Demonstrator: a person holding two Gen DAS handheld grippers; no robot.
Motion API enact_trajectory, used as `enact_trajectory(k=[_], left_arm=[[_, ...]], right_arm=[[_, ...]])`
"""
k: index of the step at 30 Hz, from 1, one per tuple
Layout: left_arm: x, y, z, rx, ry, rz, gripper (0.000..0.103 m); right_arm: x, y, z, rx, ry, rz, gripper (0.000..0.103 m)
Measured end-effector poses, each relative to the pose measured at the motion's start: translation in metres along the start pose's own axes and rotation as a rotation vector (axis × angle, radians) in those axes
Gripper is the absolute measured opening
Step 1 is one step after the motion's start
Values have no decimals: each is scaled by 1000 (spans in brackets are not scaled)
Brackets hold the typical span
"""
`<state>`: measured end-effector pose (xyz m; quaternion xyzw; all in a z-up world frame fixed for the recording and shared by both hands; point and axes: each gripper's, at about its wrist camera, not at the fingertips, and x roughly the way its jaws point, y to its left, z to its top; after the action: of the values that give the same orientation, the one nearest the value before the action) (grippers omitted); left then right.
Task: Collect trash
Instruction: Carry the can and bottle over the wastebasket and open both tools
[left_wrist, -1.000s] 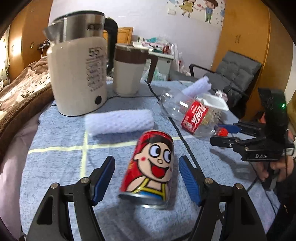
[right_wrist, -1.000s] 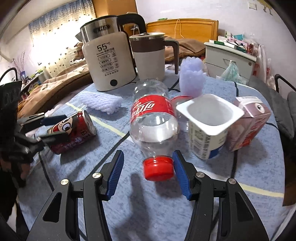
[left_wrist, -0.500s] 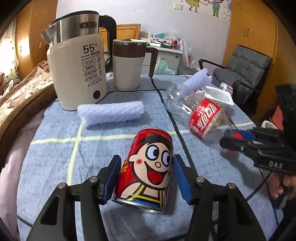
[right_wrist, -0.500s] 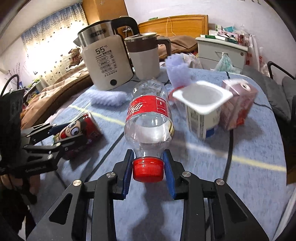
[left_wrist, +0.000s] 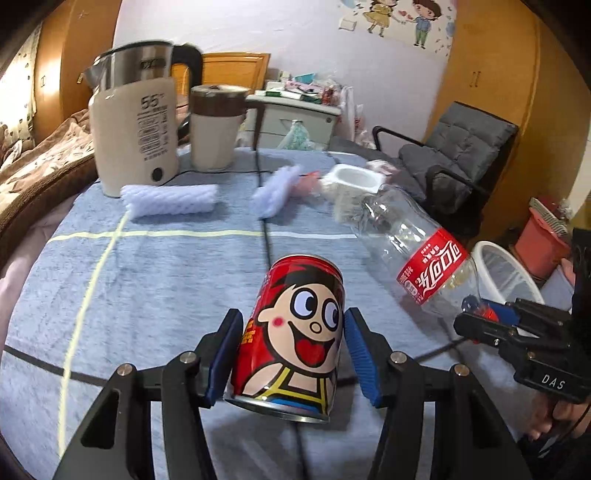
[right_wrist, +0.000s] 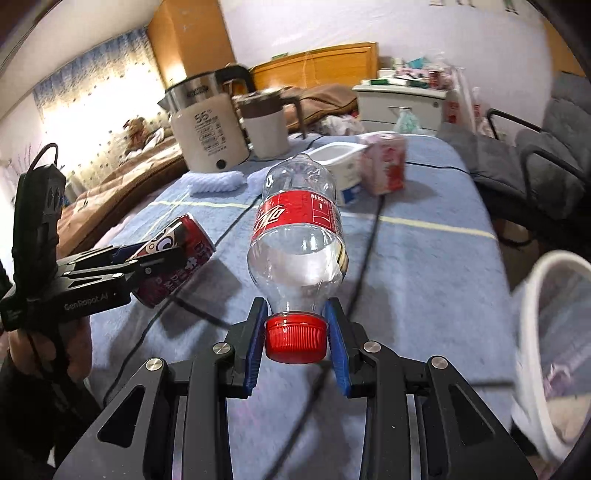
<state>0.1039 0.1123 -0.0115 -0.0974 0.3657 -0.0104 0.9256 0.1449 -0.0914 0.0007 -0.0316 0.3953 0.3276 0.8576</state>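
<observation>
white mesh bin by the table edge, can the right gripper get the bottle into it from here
Probably yes. The right gripper is shut on the clear plastic bottle by its red cap, and the white mesh waste bin stands open-topped just beyond the table edge on that side, with nothing visible between them.

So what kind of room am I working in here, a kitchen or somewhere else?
Most likely a lived-in bedroom, not a kitchen. A bed with a wooden headboard and rumpled brown bedding sits behind the cloth-covered table, a cushioned grey armchair stands beside it, and a cartoon wall sticker decorates the wall.
</observation>
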Motion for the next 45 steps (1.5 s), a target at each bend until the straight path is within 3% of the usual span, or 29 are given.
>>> enact_trajectory(k=[23, 45], left_arm=[[3, -137, 0, 157, 5, -204, 58], [43, -247, 21, 292, 20, -365, 58]], right_arm=[[-110, -84, -50, 205, -117, -191, 33], [-160, -162, -77, 355, -150, -370, 33]])
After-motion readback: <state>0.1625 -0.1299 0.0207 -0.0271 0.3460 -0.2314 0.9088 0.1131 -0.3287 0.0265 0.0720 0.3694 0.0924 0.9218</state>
